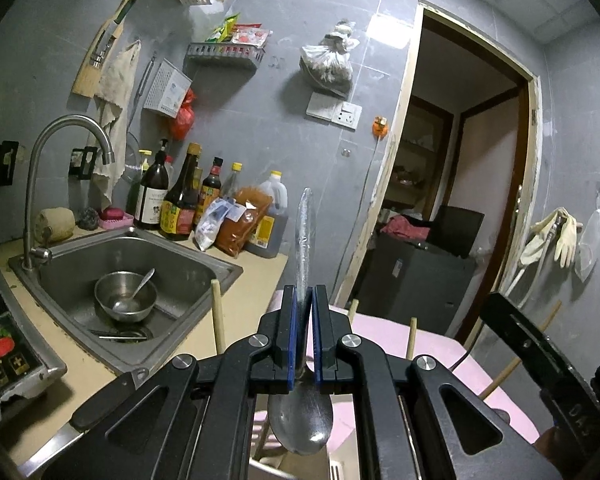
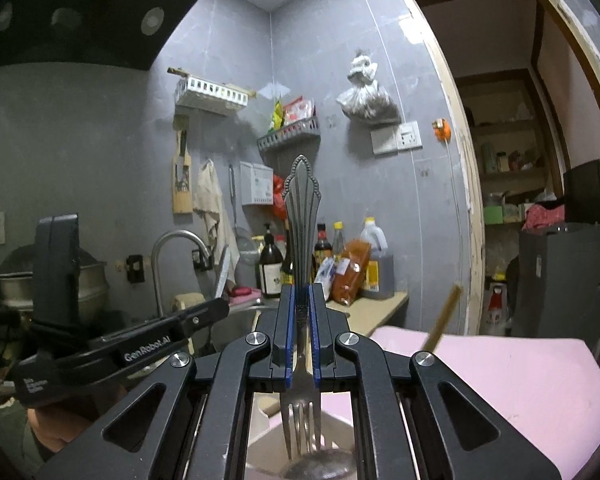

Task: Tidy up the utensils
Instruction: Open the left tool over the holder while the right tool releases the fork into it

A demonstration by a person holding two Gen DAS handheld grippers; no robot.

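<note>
the left gripper is pinching a spoon by the neck, bowl hanging toward the camera and handle sticking up and away. the right gripper is pinching a fork partway down its ornate handle, tines pointing down near the camera, the fan-shaped end standing up. both sets of jaws are pressed almost together on thin metal.

both look like plain steel: light, stiff, not fragile, but smooth and likely slippery against the pads. gripped on a narrow stem, each could swivel or slide if knocked, so i'd judge the flat of the handle the safer hold, which the fork has. the spoon is caught edge-on at the neck, which seems more apt to twist.

below the fork's tines, close in the right view, sits what may be a pale holder with something dark and rounded in it; too cropped to be sure. beyond the grippers is a pink surface with thin wooden sticks standing by it.

the room is a small grey-tiled kitchen. far left is a steel sink holding a bowl with another spoon in it, under a curved tap. bottles crowd the counter past it, racks and a bag hang on the wall, and an open doorway is on the right.
</note>
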